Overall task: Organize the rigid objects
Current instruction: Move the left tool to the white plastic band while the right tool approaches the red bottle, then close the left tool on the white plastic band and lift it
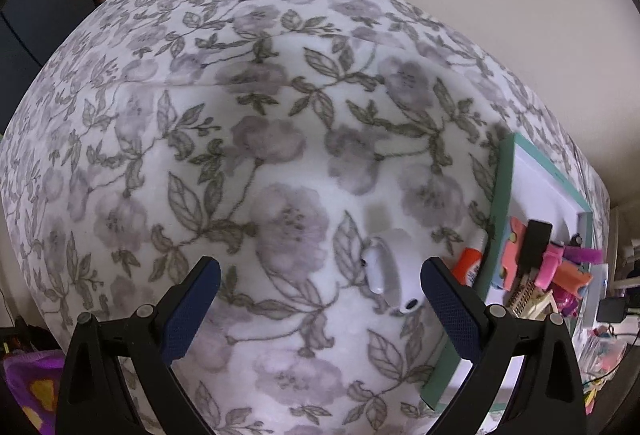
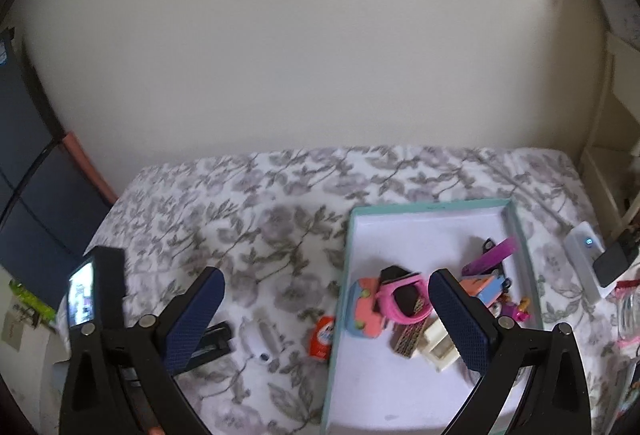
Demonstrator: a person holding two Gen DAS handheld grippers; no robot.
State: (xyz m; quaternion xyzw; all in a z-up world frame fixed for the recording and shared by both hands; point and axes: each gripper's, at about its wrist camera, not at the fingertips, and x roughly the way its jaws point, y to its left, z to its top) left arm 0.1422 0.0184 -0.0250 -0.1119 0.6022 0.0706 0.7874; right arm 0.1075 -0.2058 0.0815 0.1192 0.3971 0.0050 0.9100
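A white earbud case lies open on the floral bedspread, just ahead of my open, empty left gripper and nearer its right finger. An orange glue tube lies beside the teal-rimmed tray. In the right wrist view the case and glue tube lie left of the tray. The tray holds a pink watch, a purple comb, a cream piece and small toys. My right gripper is open and empty above the tray's left edge.
A white power bank and a dark phone lie right of the tray. The left gripper's body with its screen shows at left. A cream wall stands behind the bed; shelves stand at right.
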